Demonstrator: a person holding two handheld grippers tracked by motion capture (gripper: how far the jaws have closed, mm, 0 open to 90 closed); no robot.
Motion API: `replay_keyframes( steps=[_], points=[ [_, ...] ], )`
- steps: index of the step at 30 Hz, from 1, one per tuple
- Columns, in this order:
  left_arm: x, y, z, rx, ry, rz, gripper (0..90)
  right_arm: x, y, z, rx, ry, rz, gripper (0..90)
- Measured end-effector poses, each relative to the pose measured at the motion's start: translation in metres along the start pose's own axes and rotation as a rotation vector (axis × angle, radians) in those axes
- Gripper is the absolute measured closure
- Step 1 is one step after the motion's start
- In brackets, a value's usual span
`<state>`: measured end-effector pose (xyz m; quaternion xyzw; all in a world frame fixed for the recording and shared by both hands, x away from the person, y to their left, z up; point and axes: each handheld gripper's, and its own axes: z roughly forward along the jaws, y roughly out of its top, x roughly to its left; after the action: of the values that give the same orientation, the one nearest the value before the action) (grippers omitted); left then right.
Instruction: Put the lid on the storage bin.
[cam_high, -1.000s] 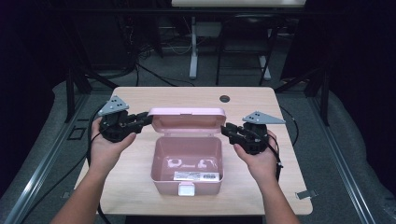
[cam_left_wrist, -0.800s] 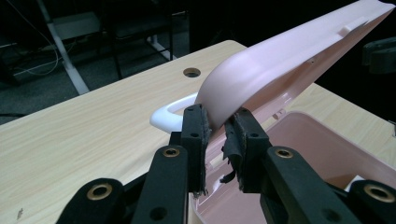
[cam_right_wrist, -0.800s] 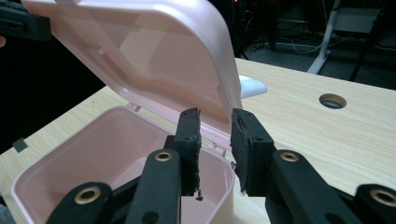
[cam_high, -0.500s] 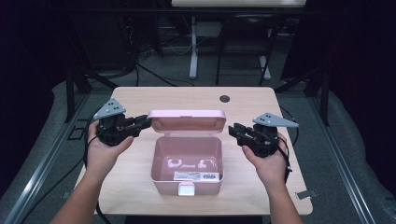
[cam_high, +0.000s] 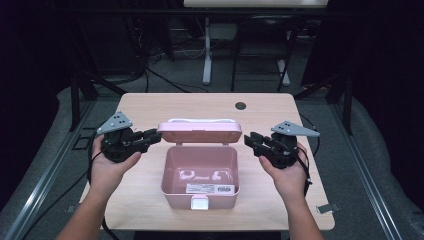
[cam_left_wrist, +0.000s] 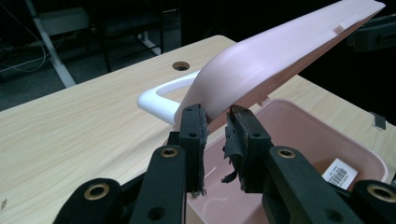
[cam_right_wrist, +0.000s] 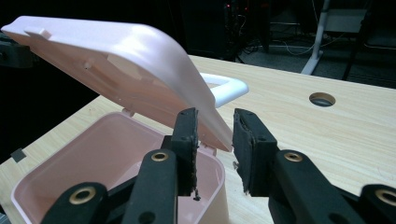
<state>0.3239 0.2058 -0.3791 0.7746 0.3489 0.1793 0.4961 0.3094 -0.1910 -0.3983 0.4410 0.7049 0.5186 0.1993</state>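
Note:
A pink plastic box stands open mid-table, its lid raised and tilted back, a white handle behind it. A barcode label and small white items lie inside. My left gripper is shut on the lid's left corner; in the left gripper view the lid runs down between my gripper's jaws. My right gripper hovers just off the lid's right end, and its jaws have just been opening. In the right gripper view my gripper shows a gap beside the lid corner.
The wooden table has a round cable hole at the back. Bare wood lies left, right and behind the box. A small metal clip sits at the front right corner. Dark floor, cables and desk legs surround the table.
My right gripper has let go of the lid's right end and drawn back to the right. The left gripper and the raised lid have stayed put.

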Motion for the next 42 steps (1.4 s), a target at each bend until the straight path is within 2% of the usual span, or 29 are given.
replay_keyframes(
  steps=[16,42],
  points=[
    [-0.006,-0.005,-0.007,0.005,-0.005,0.005,75.5,0.006,0.002,-0.004,0.001,0.02,-0.005,66.9],
    [-0.018,-0.025,-0.016,0.033,-0.027,0.016,74.9,0.004,0.001,-0.004,-0.011,0.035,0.001,63.0]
  ],
)
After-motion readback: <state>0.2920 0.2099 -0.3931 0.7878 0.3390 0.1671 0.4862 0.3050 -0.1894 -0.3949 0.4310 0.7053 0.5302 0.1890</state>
